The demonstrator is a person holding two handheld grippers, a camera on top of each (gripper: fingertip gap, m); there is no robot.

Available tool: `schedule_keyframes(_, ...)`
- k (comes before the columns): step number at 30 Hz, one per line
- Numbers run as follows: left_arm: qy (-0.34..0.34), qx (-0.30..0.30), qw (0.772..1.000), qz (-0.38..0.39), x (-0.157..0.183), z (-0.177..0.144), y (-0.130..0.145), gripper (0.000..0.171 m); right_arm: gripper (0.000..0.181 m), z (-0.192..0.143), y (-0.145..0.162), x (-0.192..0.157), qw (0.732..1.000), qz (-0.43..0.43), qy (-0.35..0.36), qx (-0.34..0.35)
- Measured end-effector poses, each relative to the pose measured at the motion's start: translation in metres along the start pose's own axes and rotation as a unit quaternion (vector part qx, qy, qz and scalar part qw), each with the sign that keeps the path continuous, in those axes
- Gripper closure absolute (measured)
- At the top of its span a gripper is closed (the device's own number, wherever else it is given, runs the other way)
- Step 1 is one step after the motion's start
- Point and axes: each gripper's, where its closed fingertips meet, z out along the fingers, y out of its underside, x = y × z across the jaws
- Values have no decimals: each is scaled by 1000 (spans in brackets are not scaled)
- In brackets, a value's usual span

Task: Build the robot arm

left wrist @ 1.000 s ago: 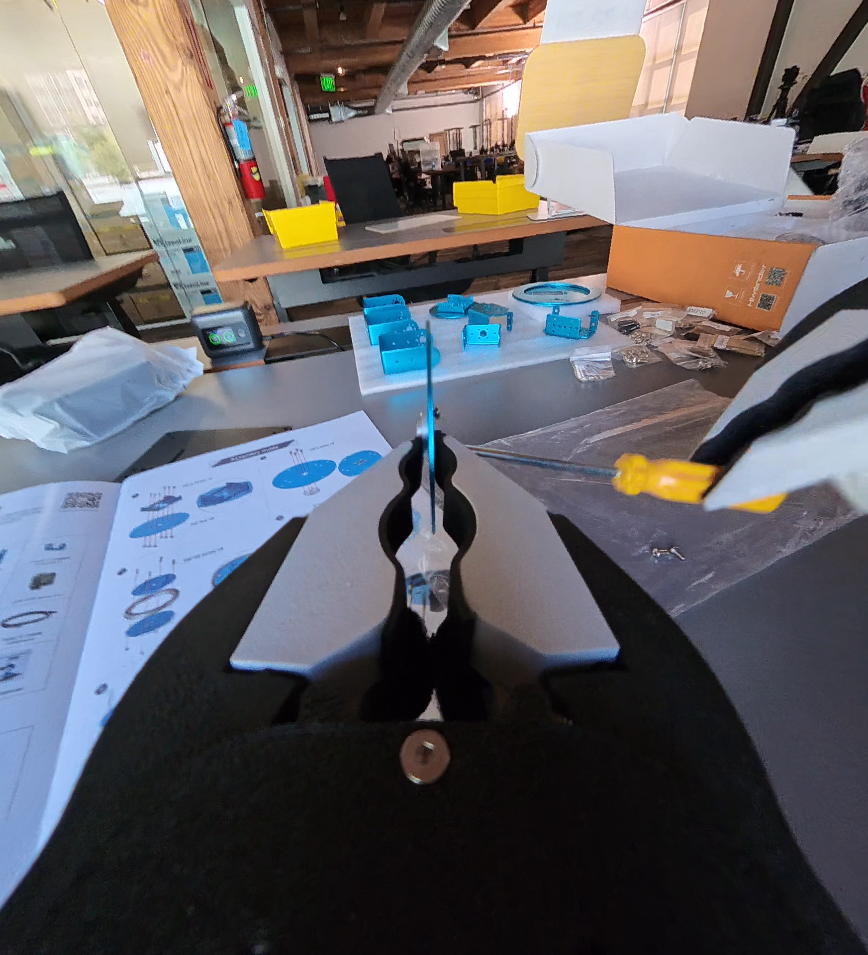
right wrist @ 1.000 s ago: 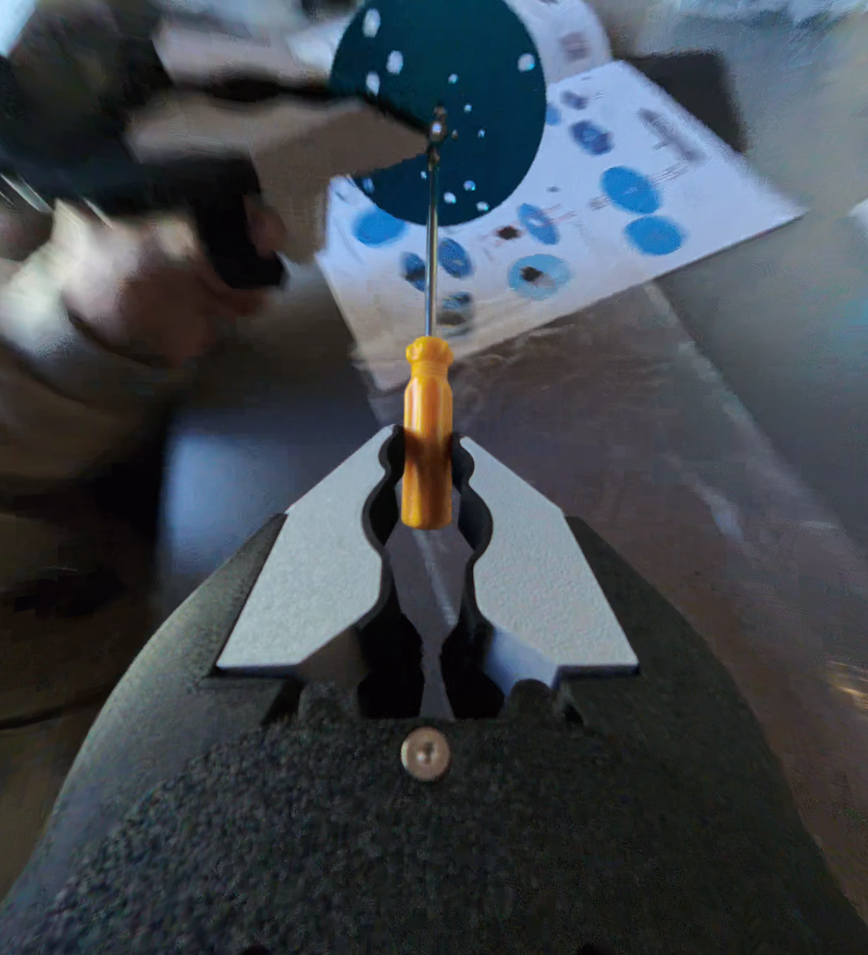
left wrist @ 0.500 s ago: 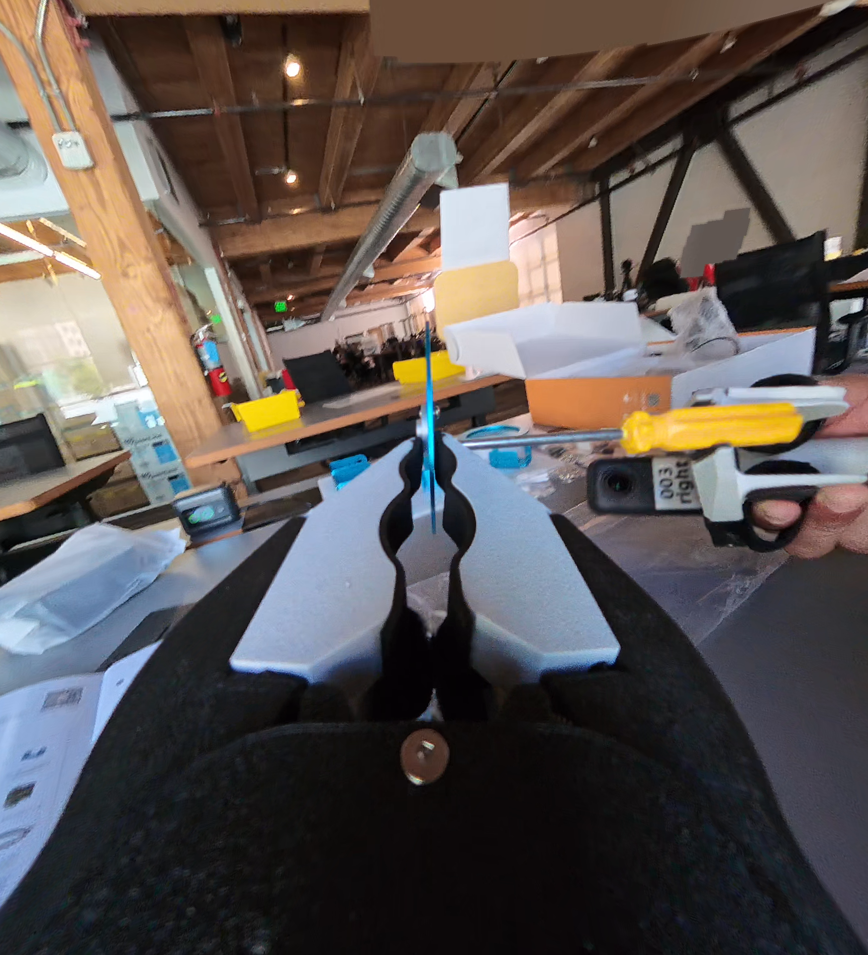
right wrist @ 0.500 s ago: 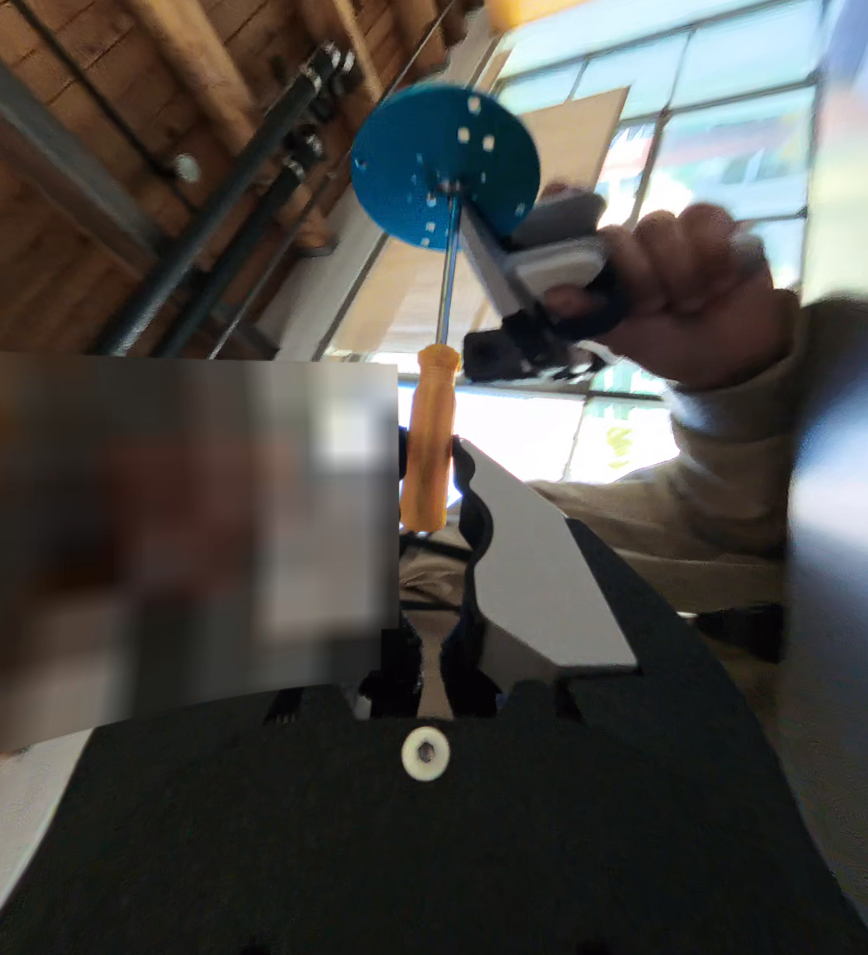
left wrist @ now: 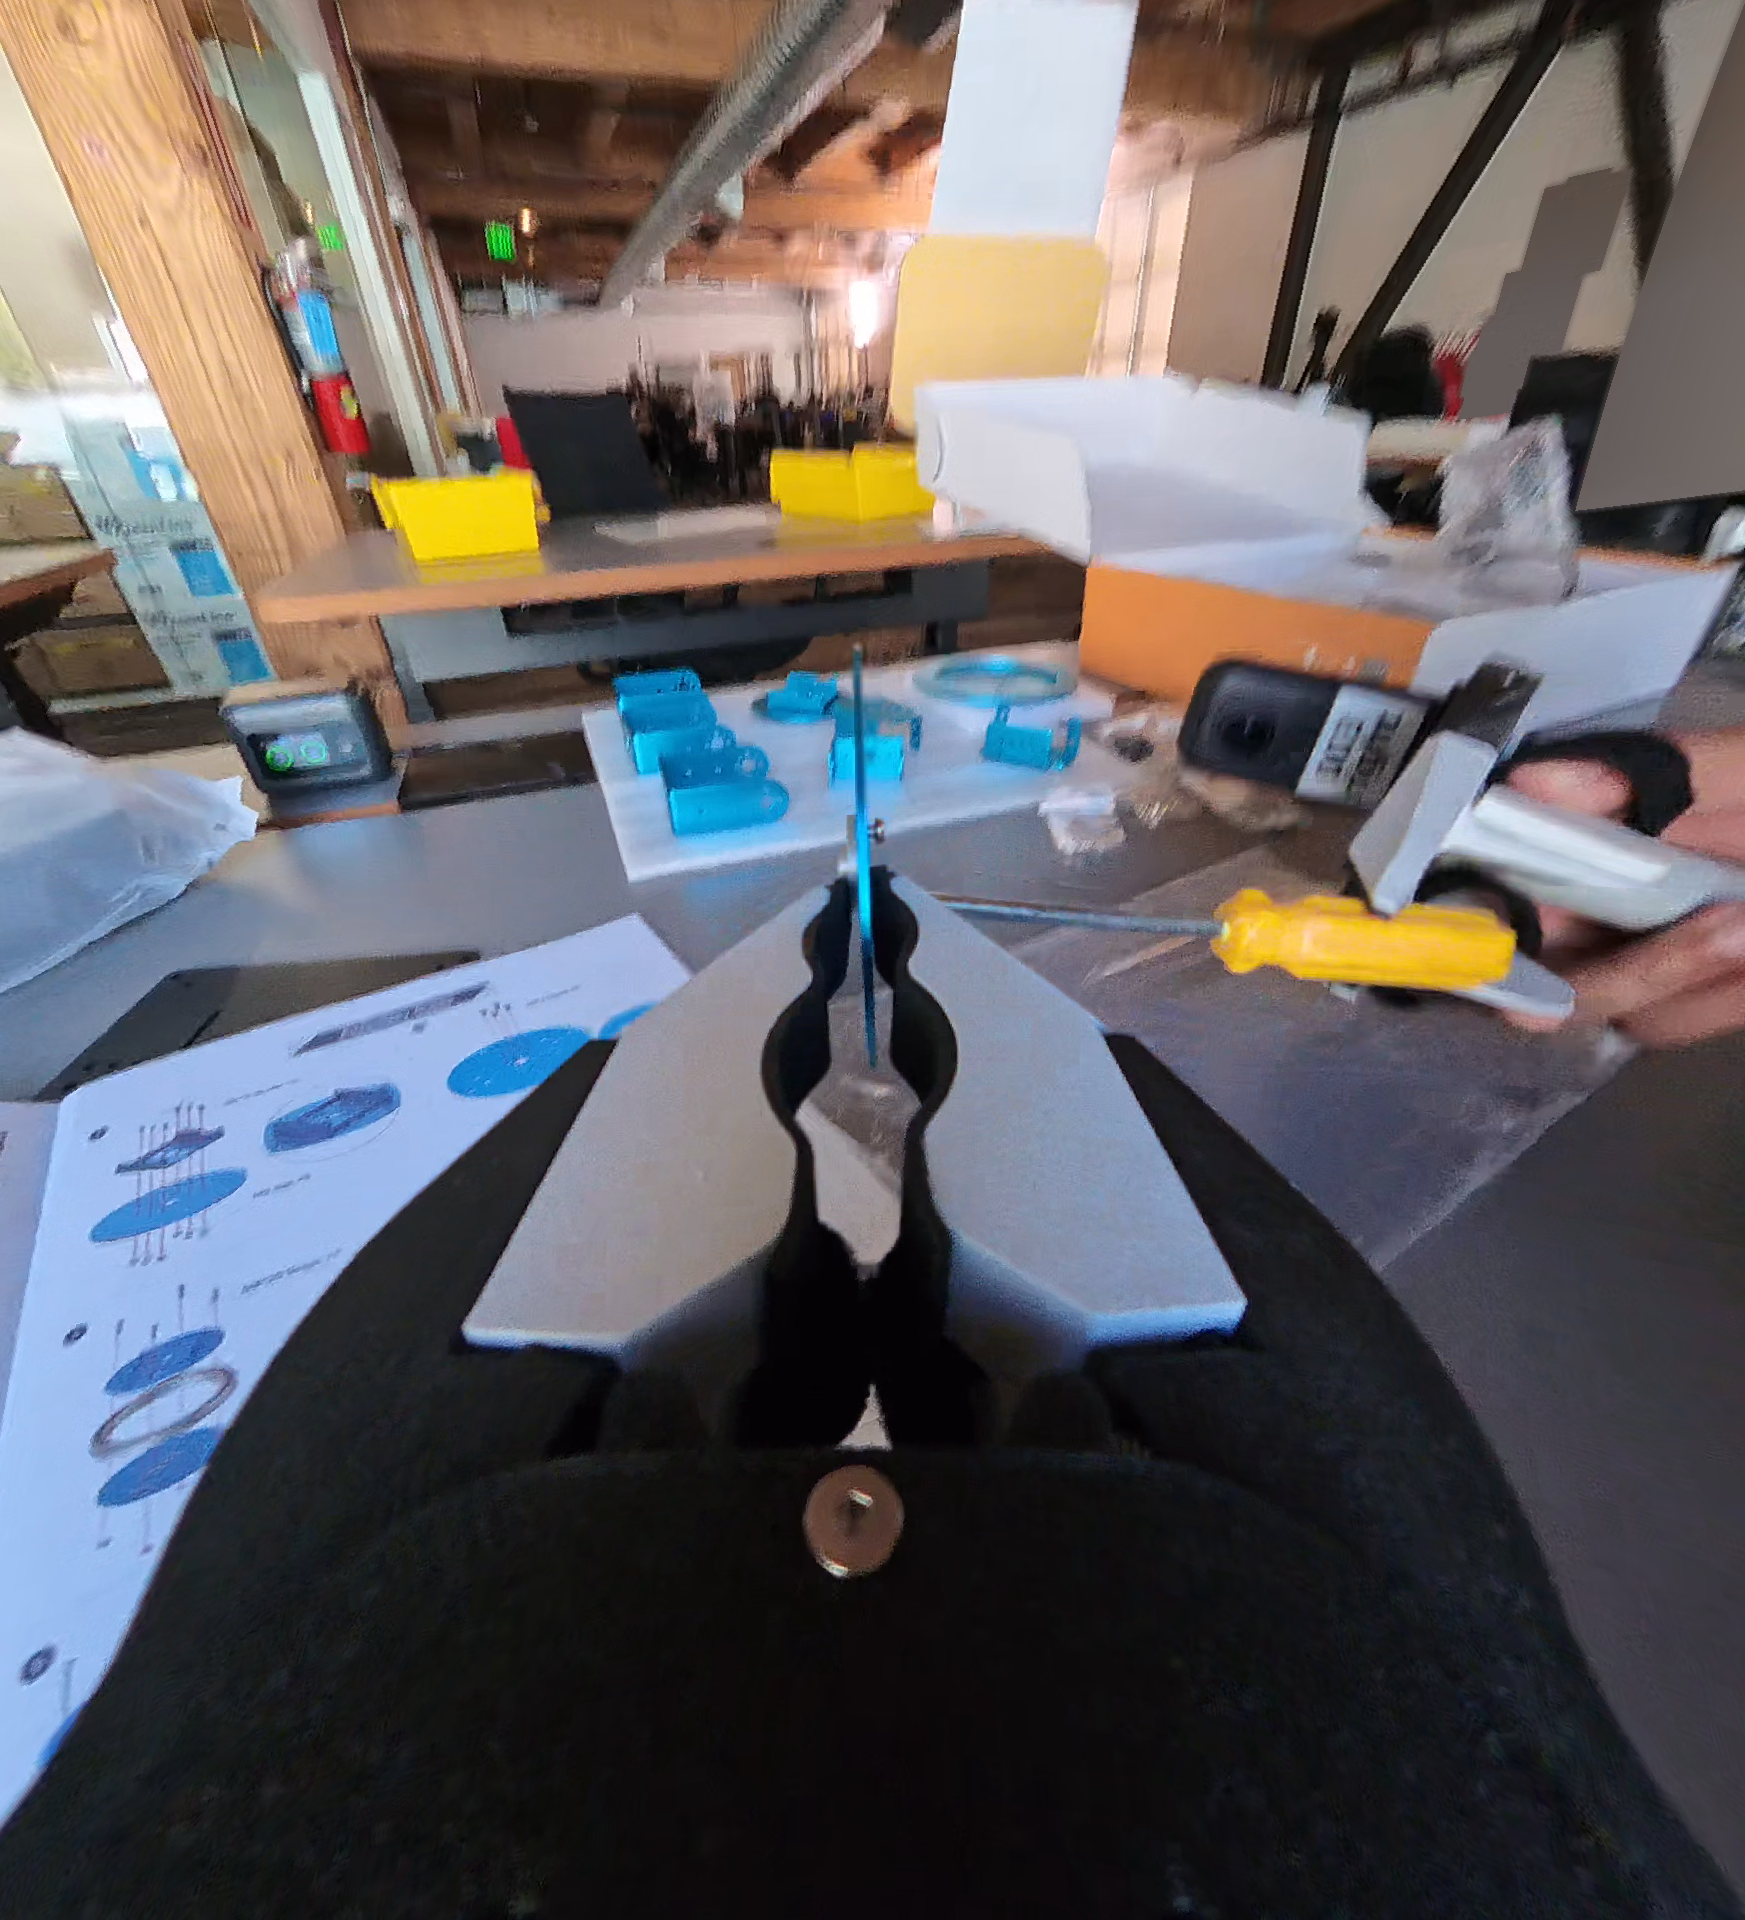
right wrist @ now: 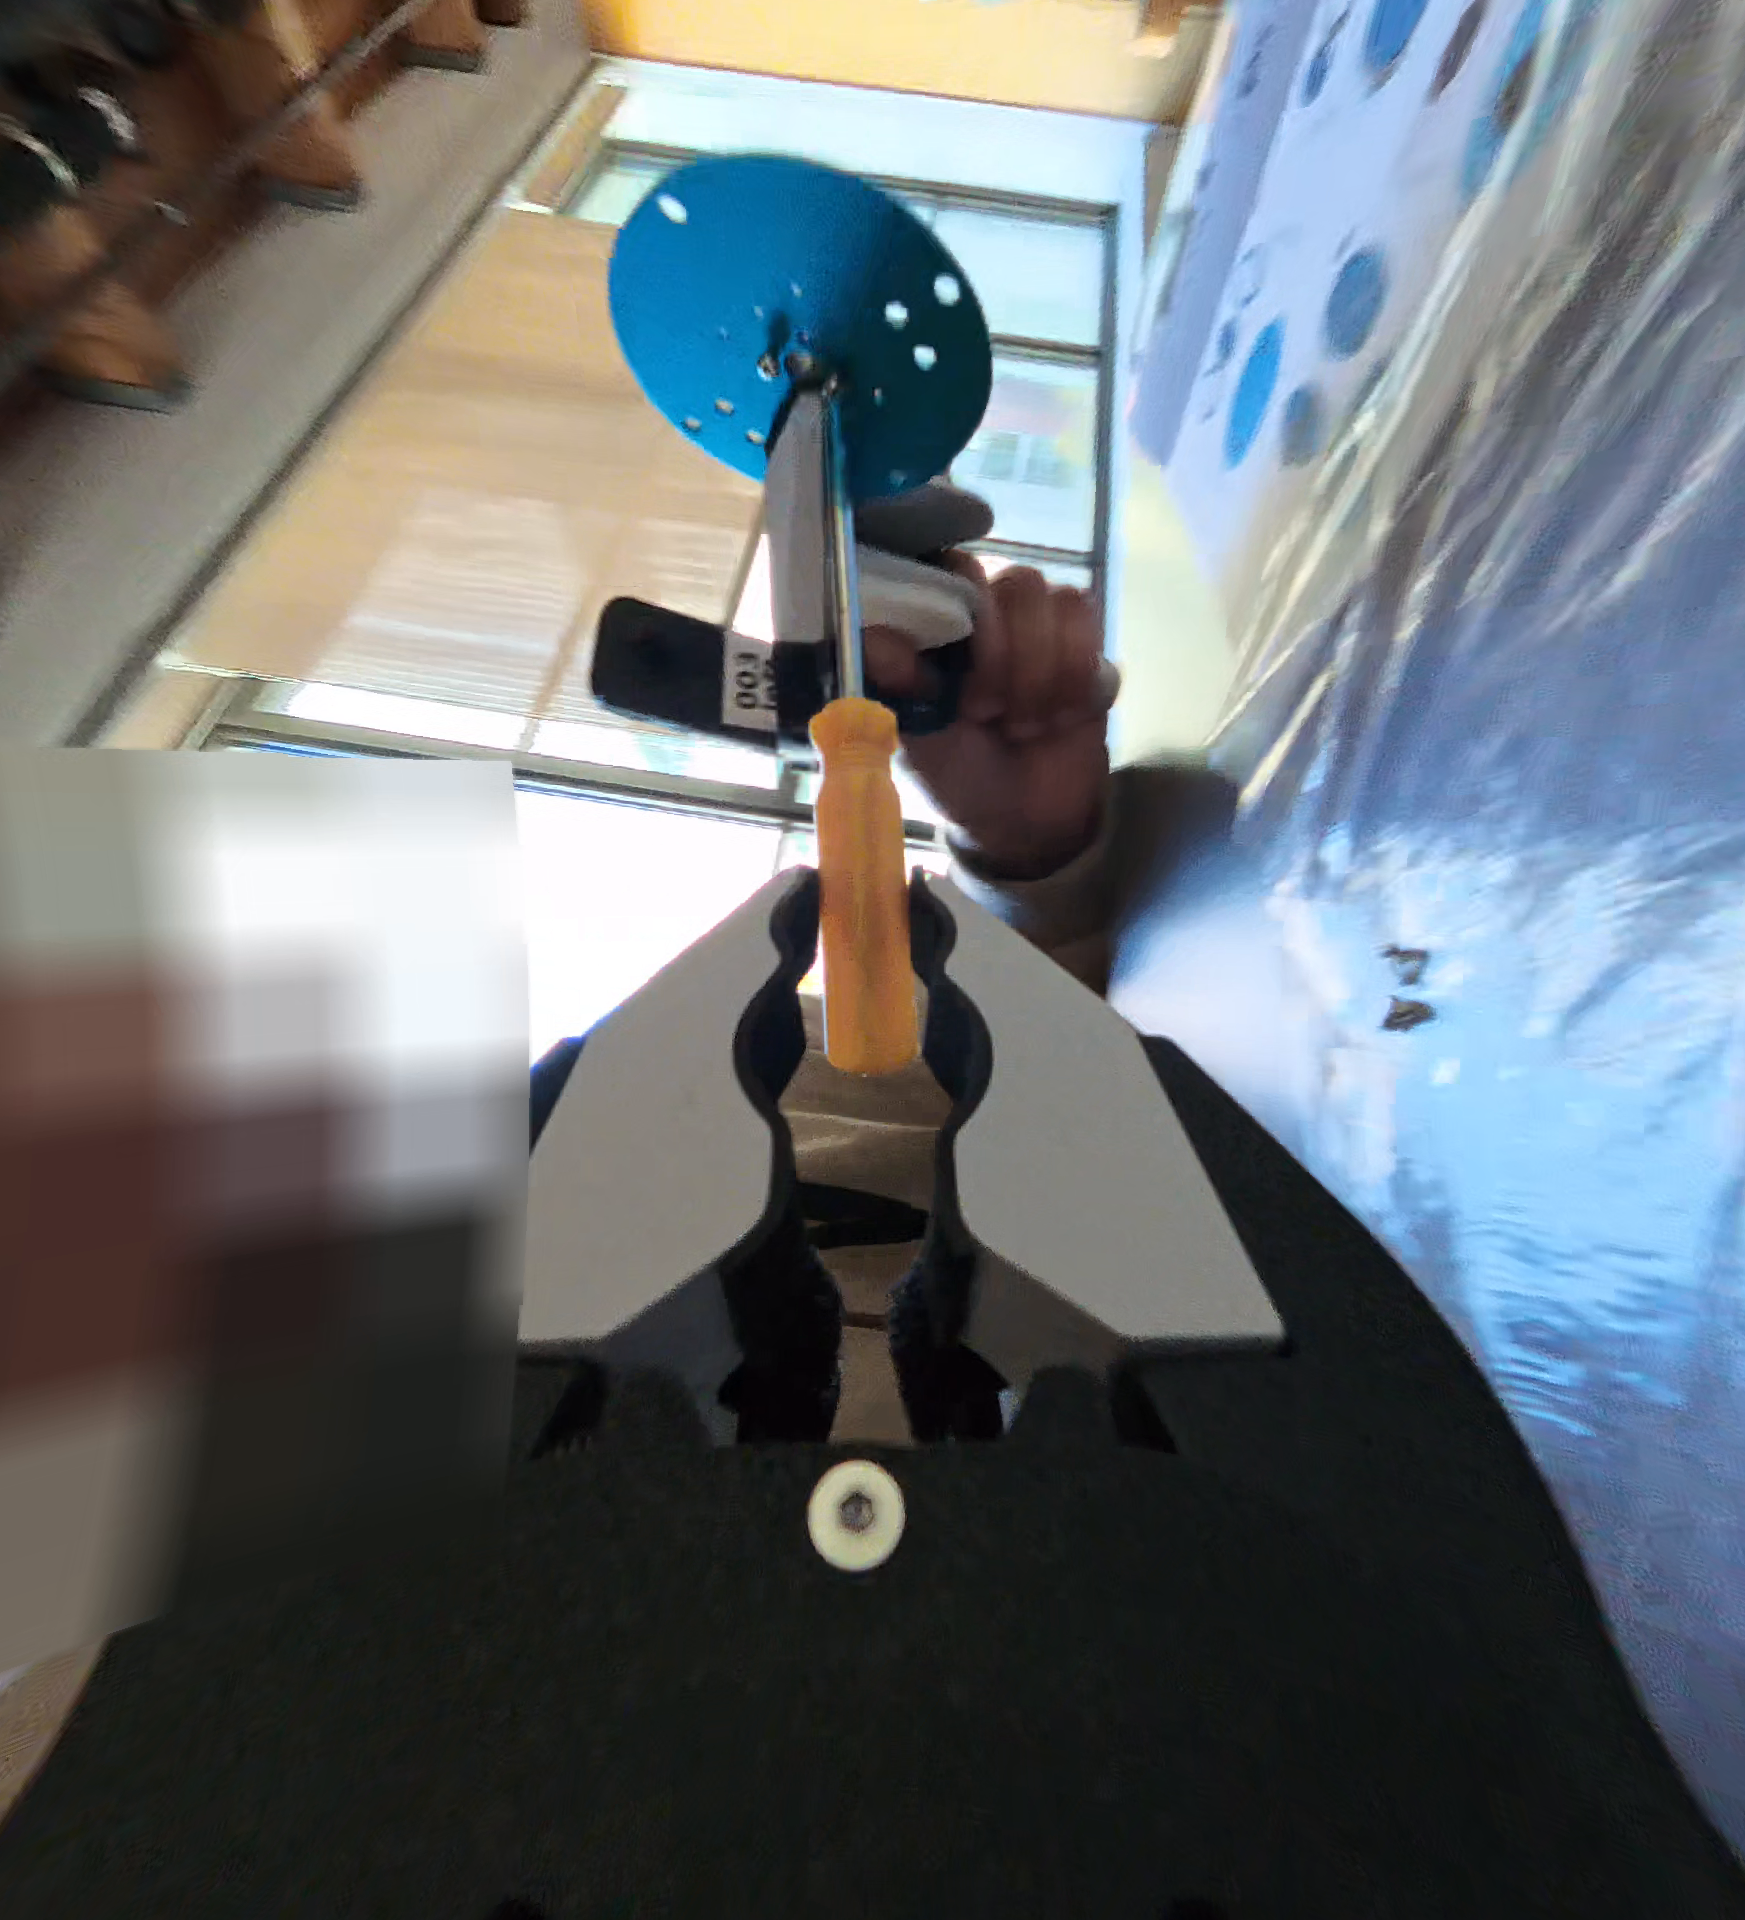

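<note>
My left gripper [left wrist: 863, 906] is shut on a thin blue metal disc [left wrist: 860, 831], held upright and edge-on above the table. A small screw and nut sit at the disc's centre. My right gripper [right wrist: 863, 883] is shut on the yellow handle of a screwdriver [right wrist: 863, 935]. Its shaft reaches to the screw at the middle of the disc's perforated face [right wrist: 733, 270]. In the left wrist view the screwdriver [left wrist: 1361, 940] comes in level from the right, held by the right gripper [left wrist: 1450, 831] and a hand [left wrist: 1741, 935].
A white foam board [left wrist: 951, 821] with several blue brackets lies beyond the disc. An open instruction booklet [left wrist: 276, 1195] lies at the left, and a clear plastic sheet [left wrist: 1263, 1091] at the right. An orange-and-white box [left wrist: 1242, 623], small hardware bags [left wrist: 1138, 810] and a plastic-wrapped bundle [left wrist: 37, 862] stand around.
The left gripper has tipped back down toward the table with the disc. The right gripper has rolled, and the screwdriver tip has stayed at the disc's centre. Both grips are unchanged.
</note>
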Motion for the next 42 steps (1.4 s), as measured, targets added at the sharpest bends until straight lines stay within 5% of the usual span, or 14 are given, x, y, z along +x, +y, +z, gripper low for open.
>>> schedule_keyframes(1,-7,-26,1000,5,-4,4,8,168,166,-4,-8,5,1000,-9,18,-1)
schedule_keyframes(6,-31,-132,989,57,-26,34,45,168,164,-19,-44,61,967,-126,213,-61)
schedule_keyframes(12,-19,-180,977,110,-44,60,62,168,164,-18,-63,90,926,-223,285,-103)
schedule_keyframes(20,-24,-174,979,105,-49,63,64,168,155,-24,-79,90,807,-404,424,-74)
schedule_keyframes(23,-28,-181,978,100,-51,64,67,168,134,-25,-79,91,726,-479,487,-74)
schedule_keyframes(26,-27,-184,978,93,-51,64,68,168,122,-36,-82,92,578,-570,578,-87)
schedule_keyframes(28,-26,-184,978,90,-51,64,68,168,133,-40,-84,84,466,-629,617,-81)
schedule_keyframes(30,-26,-183,979,89,-50,63,67,168,142,-39,-84,84,410,-652,632,-83)
schedule_keyframes(34,-22,-178,980,87,-47,63,65,168,165,-44,-86,96,428,-626,645,-92)
schedule_keyframes(42,-30,-183,980,67,-55,57,67,168,166,-43,-88,97,495,-596,624,-108)
